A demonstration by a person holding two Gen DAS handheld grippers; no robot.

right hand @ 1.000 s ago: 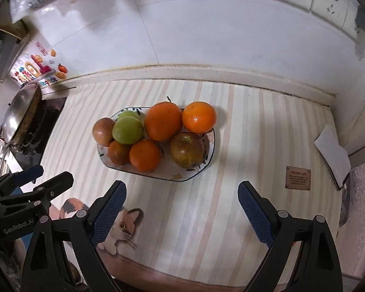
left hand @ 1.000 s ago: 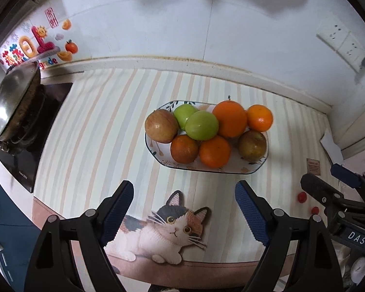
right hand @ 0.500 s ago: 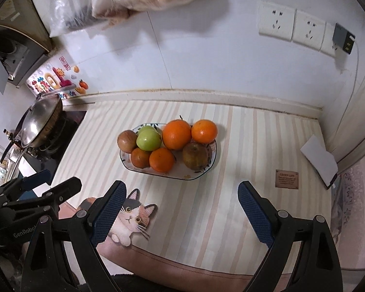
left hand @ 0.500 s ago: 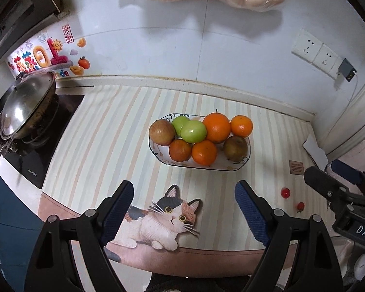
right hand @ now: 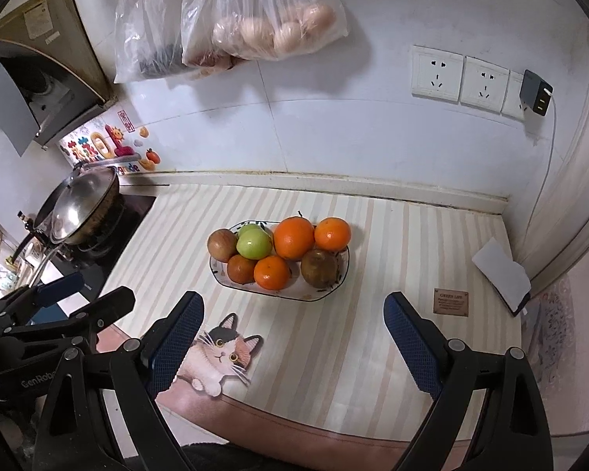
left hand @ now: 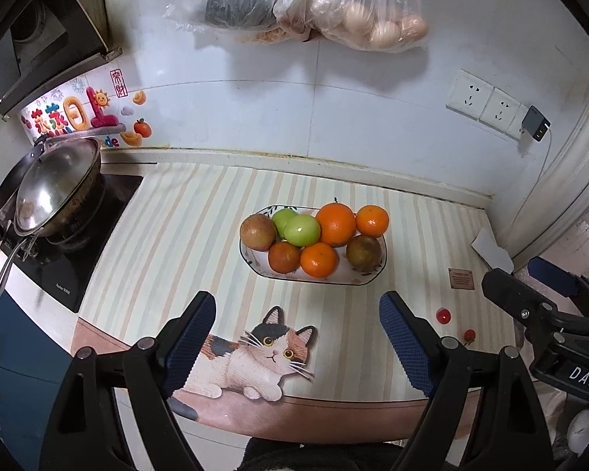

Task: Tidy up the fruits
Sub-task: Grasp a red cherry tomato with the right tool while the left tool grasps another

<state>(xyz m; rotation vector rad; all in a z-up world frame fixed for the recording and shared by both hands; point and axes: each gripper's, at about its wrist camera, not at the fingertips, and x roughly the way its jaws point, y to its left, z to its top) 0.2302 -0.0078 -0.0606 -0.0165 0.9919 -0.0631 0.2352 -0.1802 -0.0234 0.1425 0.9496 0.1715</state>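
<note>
**Now weighing up how the fruit will handle**

Right now we are holding both tongs above the near edge of the worktop (left hand: 169, 235), well short of the fruit. The left tongs (left hand: 296, 337) are standing wide open with nothing between the blue pads, and the right tongs (right hand: 292, 339) are standing just as wide and just as empty.

All the large fruit is sitting heaped in the patterned plate (left hand: 367, 279) in the middle of the striped cover: a big orange (left hand: 337, 223) at the back, a smaller orange (left hand: 372, 220) to its right, a green apple (left hand: 302, 230) with a second green one half hidden behind it, a brownish fruit (left hand: 257, 232) at the left end, another (left hand: 364, 253) at the right, and two more oranges (left hand: 318, 260) in front. Two small red fruits (left hand: 443, 315) are lying apart on the cover, near the right tongs.

We are judging the oranges and apples to be firm, round and fairly heavy, with smooth skins that could slip or roll. We are therefore planning to take each across its widest middle, pads on opposite sides, squeezing only enough to hold. Since they are leaning on one another, we are expecting neighbours to shift when one is lifted, so an outer or top fruit looks safest. The little red ones are looking soft and easily crushed.
</note>
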